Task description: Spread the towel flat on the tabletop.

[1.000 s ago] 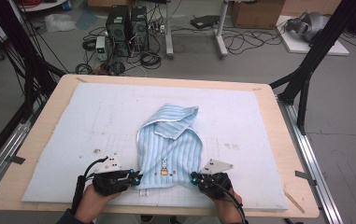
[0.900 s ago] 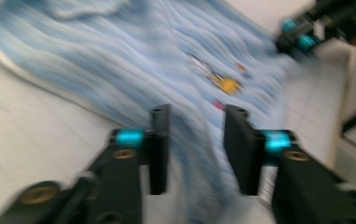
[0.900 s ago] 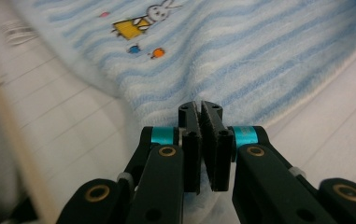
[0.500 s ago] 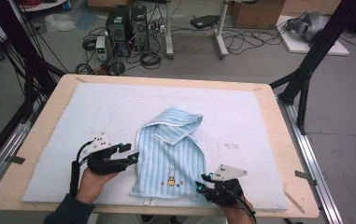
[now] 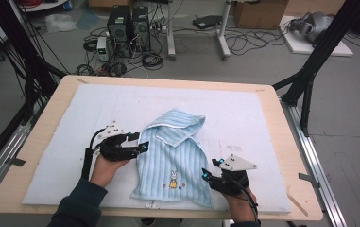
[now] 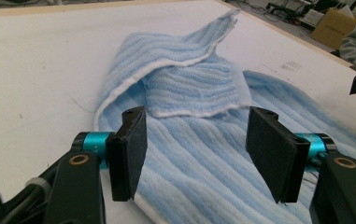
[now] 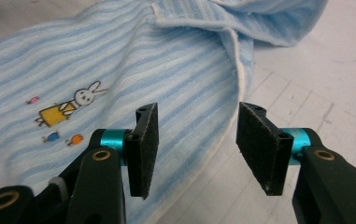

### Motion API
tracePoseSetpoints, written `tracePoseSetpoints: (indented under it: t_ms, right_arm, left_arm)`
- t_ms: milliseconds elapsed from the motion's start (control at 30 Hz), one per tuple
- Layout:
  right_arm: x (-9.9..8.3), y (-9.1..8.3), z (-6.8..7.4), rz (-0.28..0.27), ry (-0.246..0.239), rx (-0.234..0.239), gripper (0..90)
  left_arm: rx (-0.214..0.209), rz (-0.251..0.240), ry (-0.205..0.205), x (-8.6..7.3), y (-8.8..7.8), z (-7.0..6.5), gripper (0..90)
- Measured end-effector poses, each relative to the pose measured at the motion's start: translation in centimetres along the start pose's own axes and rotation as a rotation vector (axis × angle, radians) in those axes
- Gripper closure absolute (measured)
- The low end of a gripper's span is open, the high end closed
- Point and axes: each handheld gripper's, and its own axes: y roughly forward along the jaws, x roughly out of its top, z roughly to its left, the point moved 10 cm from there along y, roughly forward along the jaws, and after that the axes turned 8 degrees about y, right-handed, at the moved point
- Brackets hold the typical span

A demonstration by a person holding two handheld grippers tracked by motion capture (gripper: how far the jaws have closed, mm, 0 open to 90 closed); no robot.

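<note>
Left tongs point(image 5: 142, 146): jaws spread wide with nothing between them; in the left gripper view point(image 6: 196, 156) they straddle the cloth's left border, one pad over the bare mat, the other over the striped pile
Right tongs point(image 5: 206, 175): jaws likewise wide apart and holding nothing; in the right gripper view point(image 7: 196, 144) the cloth's hemmed right edge runs up between the pads, one pad above cloth, the other above mat
Towel point(image 5: 174, 158): light blue, striped, a small rabbit print point(image 5: 173, 178) near its near end; it lies on the white mat point(image 5: 59, 156) that covers the table point(image 5: 38, 137), between the two tongs
Long axis: runs away from the person, near hem towards the table's front edge; far end folded back over itself into a loose flap point(image 5: 180, 126)
Key relation: each tongs faces inward at its own side edge; the left one sits farther up the towel, near the flap; the right one sits lower, beside the rabbit end
Nearer hand: judged, the left for the folded flap, the right for the near right corner
Contact: whether any pad touches the cloth cannot be told
</note>
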Motion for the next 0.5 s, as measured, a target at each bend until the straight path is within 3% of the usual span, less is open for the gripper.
tracePoseSetpoints:
  t_ms: [200,333,500]
  right_arm:
    - [0.5,0.8,-1.0,0.012,0.000,0.013,49.3]
    - [0.9,1.2,-1.1,0.026,-0.018,0.012,49.3]
    - [0.9,1.7,-1.3,0.041,-0.014,0.010,48.8]
  left_arm:
    - [0.004,-0.008,0.022,1.0,1.2,0.1,38.3]
    - [0.006,-0.028,0.015,2.0,1.4,0.3,38.3]
    - [0.004,-0.014,0.008,1.9,2.4,0.8,38.3]
